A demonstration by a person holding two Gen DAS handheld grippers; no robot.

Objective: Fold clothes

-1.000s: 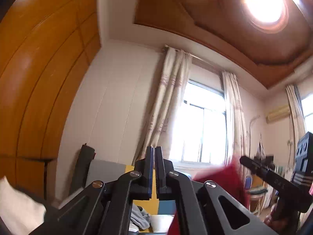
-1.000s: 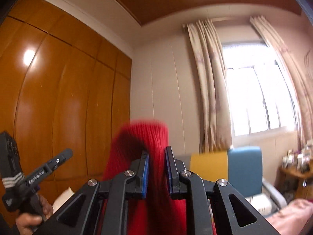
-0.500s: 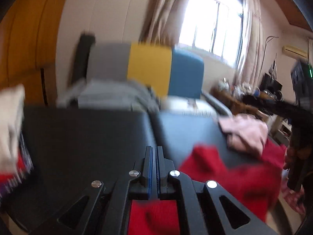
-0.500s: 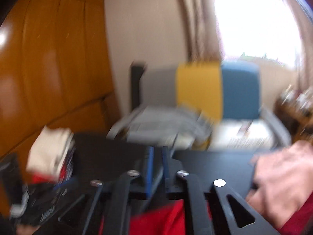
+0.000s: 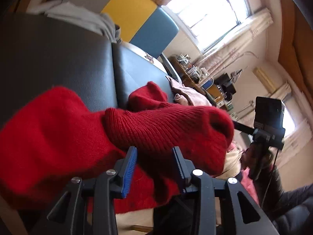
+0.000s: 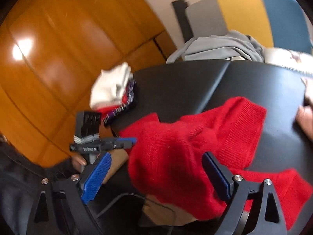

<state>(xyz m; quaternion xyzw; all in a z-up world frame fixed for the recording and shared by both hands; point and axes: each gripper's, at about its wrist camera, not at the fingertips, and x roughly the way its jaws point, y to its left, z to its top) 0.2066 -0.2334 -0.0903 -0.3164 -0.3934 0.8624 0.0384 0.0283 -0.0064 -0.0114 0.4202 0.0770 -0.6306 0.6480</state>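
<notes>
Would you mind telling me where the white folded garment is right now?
In the right wrist view the white garment sits upper left, topping a small clothes pile at the black table's far-left edge, before the wooden wardrobe and beyond the red sweater.

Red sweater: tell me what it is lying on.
The red sweater lies crumpled on a black padded table, its near edge hanging over the front. What the table holds beneath it is covered.

Our left gripper point(image 5: 154, 162) and right gripper point(image 6: 154, 173) share black angular frames, silver screws and ribbed blue finger pads point(image 6: 95, 178). We wear a dark sleeve point(image 5: 289, 205); a thin black cable point(image 6: 125, 197) trails below.
</notes>
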